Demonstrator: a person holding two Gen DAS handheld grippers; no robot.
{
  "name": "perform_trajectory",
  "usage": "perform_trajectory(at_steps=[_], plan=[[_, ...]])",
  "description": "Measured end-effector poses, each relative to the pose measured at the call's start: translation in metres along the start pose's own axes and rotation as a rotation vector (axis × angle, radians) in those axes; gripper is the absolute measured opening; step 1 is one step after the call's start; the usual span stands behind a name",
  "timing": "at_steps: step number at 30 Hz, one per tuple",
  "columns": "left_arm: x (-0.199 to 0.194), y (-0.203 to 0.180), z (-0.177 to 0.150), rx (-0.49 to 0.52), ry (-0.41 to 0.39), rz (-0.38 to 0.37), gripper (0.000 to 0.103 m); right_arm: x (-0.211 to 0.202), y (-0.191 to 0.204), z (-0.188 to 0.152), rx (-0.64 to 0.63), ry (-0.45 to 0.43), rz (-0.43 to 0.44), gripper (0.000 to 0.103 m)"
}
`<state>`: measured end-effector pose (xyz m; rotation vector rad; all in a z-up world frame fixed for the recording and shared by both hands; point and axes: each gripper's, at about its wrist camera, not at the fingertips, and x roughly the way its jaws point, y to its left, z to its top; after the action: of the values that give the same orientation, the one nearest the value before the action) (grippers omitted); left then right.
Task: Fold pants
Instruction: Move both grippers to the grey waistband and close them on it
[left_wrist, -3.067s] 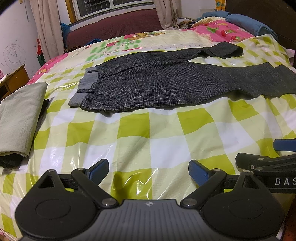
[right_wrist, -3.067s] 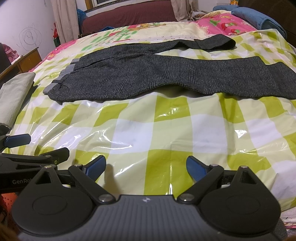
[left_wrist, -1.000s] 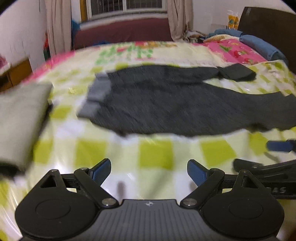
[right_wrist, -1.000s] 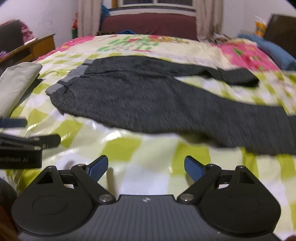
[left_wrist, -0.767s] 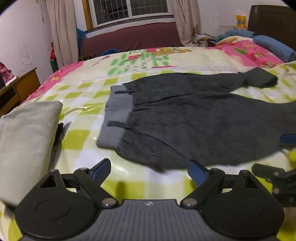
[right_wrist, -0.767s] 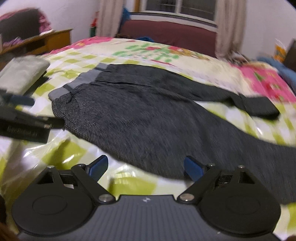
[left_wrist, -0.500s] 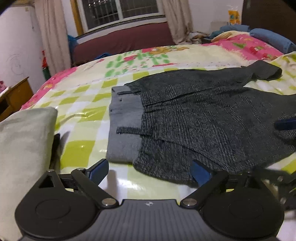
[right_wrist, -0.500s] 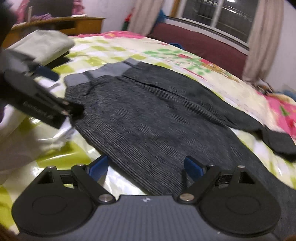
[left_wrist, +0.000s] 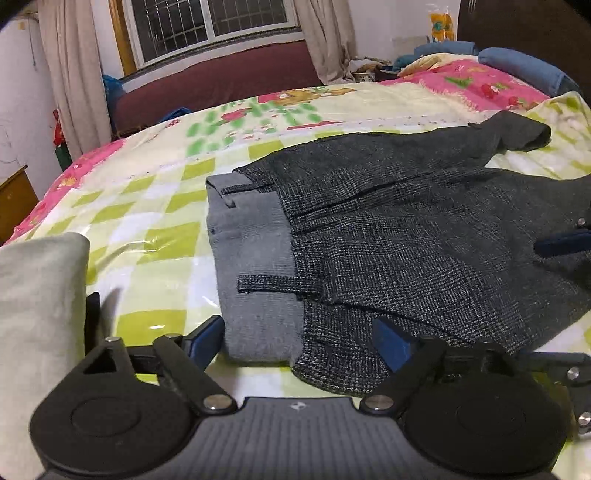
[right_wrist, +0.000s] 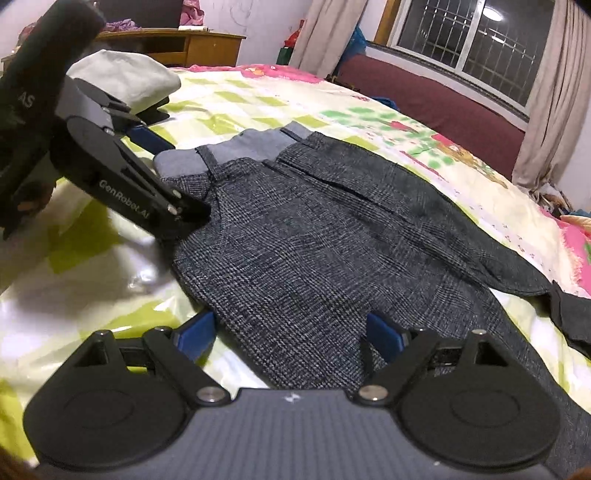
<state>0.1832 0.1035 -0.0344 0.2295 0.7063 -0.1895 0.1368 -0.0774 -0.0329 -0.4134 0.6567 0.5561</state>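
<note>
Dark grey checked pants (left_wrist: 424, 236) lie flat on the bed, with the lighter grey waistband (left_wrist: 255, 258) to the left and the legs running off to the right. My left gripper (left_wrist: 299, 343) is open, its fingers straddling the near waist corner. My right gripper (right_wrist: 288, 336) is open over the near edge of the pants (right_wrist: 314, 251) at the seat. The left gripper also shows in the right wrist view (right_wrist: 162, 181), with its tips at the waistband (right_wrist: 236, 147).
A checked yellow-green plastic sheet (left_wrist: 147, 236) covers the bed. A folded beige garment (left_wrist: 33, 314) lies at the left edge. Pink bedding (left_wrist: 476, 85) and blue pillows (left_wrist: 524, 70) lie at the far right. A wooden desk (right_wrist: 184, 44) stands beyond the bed.
Both grippers have moved forward from the bare sheet to the pants. The left one now reaches the waist corner and the right one the near edge. Both stay open.
</note>
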Motion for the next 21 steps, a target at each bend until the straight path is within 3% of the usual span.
perform_trajectory(at_steps=[1, 2, 5, 10, 14, 16, 18, 20, 21], plan=[[-0.003, 0.001, 0.001, 0.001, 0.000, 0.019, 0.075, -0.002, 0.002, 0.000, -0.017, -0.002, 0.012, 0.077], [-0.006, 0.004, 0.001, 0.003, 0.004, 0.028, 0.069, -0.006, 0.003, -0.001, -0.032, -0.005, 0.027, 0.064], [-0.012, 0.012, -0.002, -0.010, 0.001, -0.011, 0.066, -0.011, 0.014, 0.000, -0.073, -0.004, 0.073, 0.034], [-0.012, 0.009, 0.000, 0.005, -0.004, 0.004, 0.063, -0.007, 0.030, 0.004, -0.168, -0.022, 0.019, 0.038], [-0.019, 0.016, -0.003, -0.018, -0.008, -0.020, 0.061, 0.001, 0.037, 0.008, -0.229, -0.043, -0.005, 0.051], [-0.016, 0.017, -0.001, -0.037, 0.001, -0.023, 0.061, 0.006, 0.043, 0.010, -0.272, -0.054, -0.023, 0.051], [-0.017, 0.015, -0.001, -0.031, 0.003, -0.018, 0.060, 0.013, 0.045, 0.011, -0.279, -0.058, -0.026, 0.046], [-0.019, 0.014, -0.002, -0.017, 0.005, -0.015, 0.060, 0.015, 0.041, 0.014, -0.225, -0.040, 0.017, 0.028], [-0.020, 0.015, -0.002, -0.015, 0.009, -0.015, 0.059, 0.013, 0.039, 0.017, -0.185, -0.028, 0.033, 0.023]])
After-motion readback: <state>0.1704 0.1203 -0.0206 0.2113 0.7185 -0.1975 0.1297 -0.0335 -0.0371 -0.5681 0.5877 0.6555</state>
